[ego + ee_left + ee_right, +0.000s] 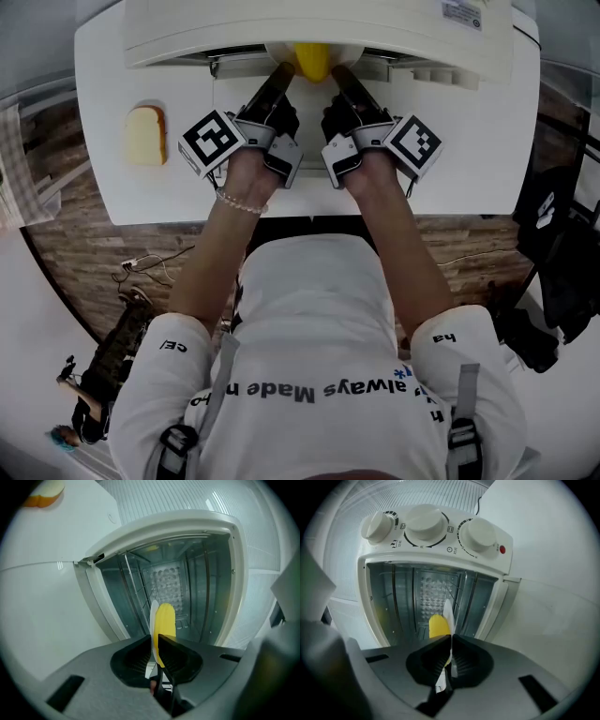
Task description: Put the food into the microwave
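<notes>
A yellow piece of food (312, 58) lies on a white plate (281, 51) at the mouth of the white microwave (375, 28), whose door is open. My left gripper (279, 75) is shut on the plate's left rim and my right gripper (339, 75) is shut on its right rim. In the left gripper view the plate (153, 613) shows edge-on between the jaws (156, 640), with the food (165, 620) in front of the bare metal cavity (197, 573). The right gripper view shows the same plate (448, 613), food (438, 626) and gripper (451, 645).
A slice of bread (145, 134) lies on the white table (478, 150) to the left of the grippers, and also shows as a bread slice (44, 496). Three white knobs (425, 520) run along the microwave's control panel. Metal racks line the cavity walls (393, 592).
</notes>
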Demonstrator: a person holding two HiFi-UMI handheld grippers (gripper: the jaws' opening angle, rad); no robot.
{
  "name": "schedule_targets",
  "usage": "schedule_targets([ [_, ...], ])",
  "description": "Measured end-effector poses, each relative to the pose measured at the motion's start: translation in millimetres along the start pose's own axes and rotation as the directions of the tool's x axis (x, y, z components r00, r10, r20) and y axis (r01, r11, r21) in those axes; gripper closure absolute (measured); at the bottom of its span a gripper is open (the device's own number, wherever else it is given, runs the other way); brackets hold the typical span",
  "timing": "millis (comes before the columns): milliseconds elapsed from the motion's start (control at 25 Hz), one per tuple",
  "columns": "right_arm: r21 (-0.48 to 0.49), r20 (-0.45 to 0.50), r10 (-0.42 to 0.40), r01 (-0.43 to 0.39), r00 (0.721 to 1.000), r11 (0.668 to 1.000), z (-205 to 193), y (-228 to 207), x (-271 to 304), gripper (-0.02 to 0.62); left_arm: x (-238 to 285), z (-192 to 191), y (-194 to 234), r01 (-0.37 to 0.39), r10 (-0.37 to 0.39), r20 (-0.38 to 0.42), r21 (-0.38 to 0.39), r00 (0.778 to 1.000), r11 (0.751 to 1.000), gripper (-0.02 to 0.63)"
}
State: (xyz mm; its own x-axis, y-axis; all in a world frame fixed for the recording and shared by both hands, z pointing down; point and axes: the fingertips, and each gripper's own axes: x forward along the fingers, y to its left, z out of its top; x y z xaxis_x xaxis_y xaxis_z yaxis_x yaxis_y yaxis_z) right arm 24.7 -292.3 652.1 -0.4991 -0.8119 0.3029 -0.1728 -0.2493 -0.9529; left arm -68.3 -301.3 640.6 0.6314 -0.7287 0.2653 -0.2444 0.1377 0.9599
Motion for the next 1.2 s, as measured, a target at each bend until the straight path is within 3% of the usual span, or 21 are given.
schedule_targets([
  [720, -0.024, 0.023, 0.044, -0.043, 0.999, 0.999, 0.8, 18.7, 0.5, 0.574, 4.8, -0.2, -10.4, -0.012, 0.012, 0.001, 0.034, 1.000, 0.999, 0.580],
  [920, -0.035, 0.018, 0.031, -0.030, 0.999, 0.999, 5.0, 18.4, 5.7, 0.569, 2.8, 12.0, -10.2, -0.041, 0.039, 0.033, 0.065, 0.999, 0.997, 0.552],
  [1040, -0.072, 0.012, 0.001, -0.001, 1.000, 0.997, 16.8, 14.4, 11.3, 0.531, 9.2, 24.8, -7.8, -0.055, 0.052, 0.054, 0.052, 0.997, 0.997, 0.549],
  [1200, -0.138, -0.007, -0.026, 0.025, 1.000, 0.990, 21.7, 12.9, -8.3, 0.529, -4.1, 21.1, -16.6, -0.067, 0.063, 0.061, 0.066, 0.996, 0.996, 0.549],
])
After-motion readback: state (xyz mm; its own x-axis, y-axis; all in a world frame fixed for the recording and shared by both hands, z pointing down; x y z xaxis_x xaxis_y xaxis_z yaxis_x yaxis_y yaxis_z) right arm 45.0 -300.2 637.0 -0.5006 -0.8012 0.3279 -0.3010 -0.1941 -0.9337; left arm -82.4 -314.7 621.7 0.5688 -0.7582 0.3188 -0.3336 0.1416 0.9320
